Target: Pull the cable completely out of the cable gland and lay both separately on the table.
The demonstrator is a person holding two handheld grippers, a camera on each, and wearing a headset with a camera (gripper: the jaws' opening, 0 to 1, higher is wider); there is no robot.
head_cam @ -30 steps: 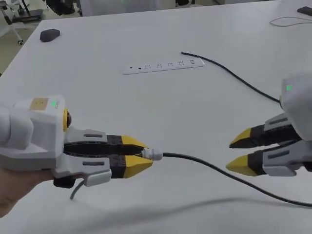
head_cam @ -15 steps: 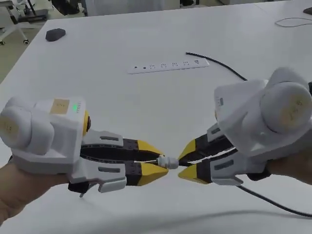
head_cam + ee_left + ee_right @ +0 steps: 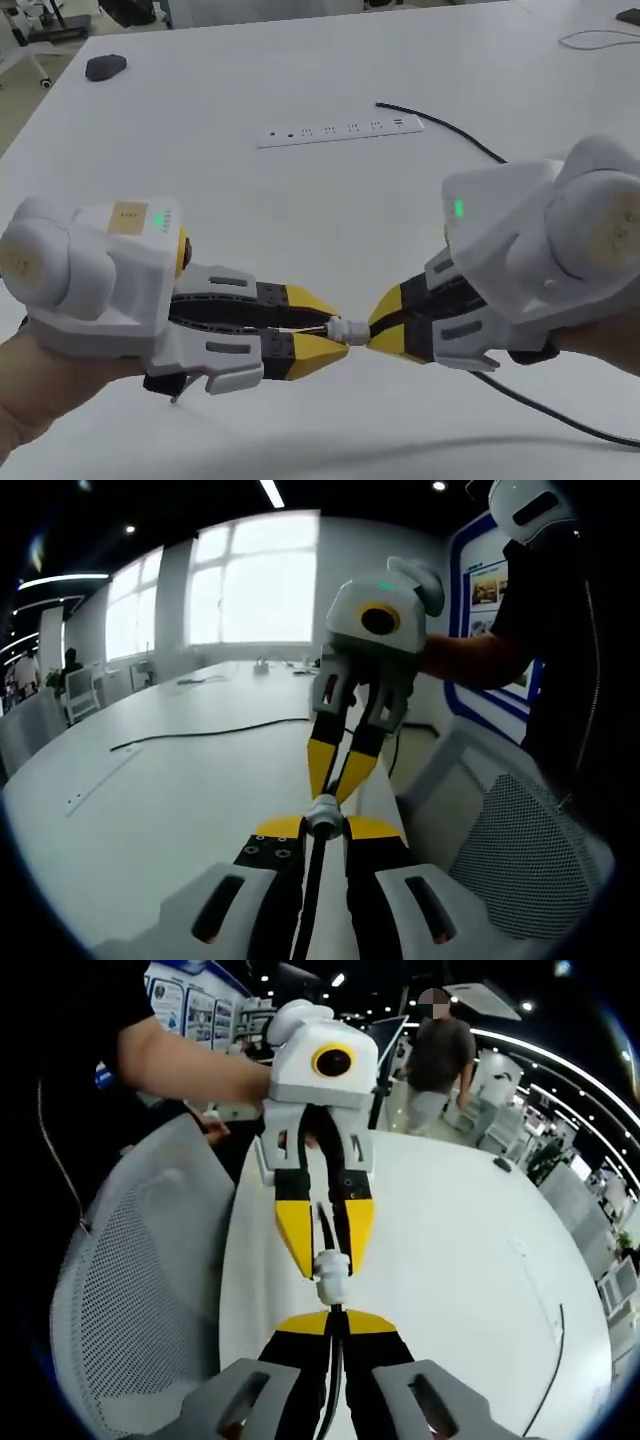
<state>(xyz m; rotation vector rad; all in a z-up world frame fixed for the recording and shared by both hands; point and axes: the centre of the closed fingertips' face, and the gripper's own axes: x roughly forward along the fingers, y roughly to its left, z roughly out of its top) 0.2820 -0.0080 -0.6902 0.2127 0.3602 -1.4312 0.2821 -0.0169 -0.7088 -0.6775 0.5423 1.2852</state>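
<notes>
White desk (image 3: 300, 215) spreads wide behind the two grippers, with open surface between them and the power strip (image 3: 340, 131) farther back. A dark mouse (image 3: 105, 68) sits near the far left corner.

The left gripper (image 3: 336, 332) and right gripper (image 3: 379, 324) meet tip to tip above the near part of the desk. The left jaws are clenched on the pale gland (image 3: 351, 331), which sticks out just past their yellow tips. The right jaws are clamped on the black cable (image 3: 545, 407) right beside the gland, nearly touching it.

The cable passes through the gland. In the left gripper view it runs back between that gripper's jaws. In the head view it trails from the right gripper toward the lower right over the desk.

In the right gripper view the desk's near edge runs just beside a mesh chair (image 3: 130, 1290). The grippers hang close to that edge, and the long desk lies open beyond them. A person (image 3: 440, 1055) stands past its far end.
</notes>
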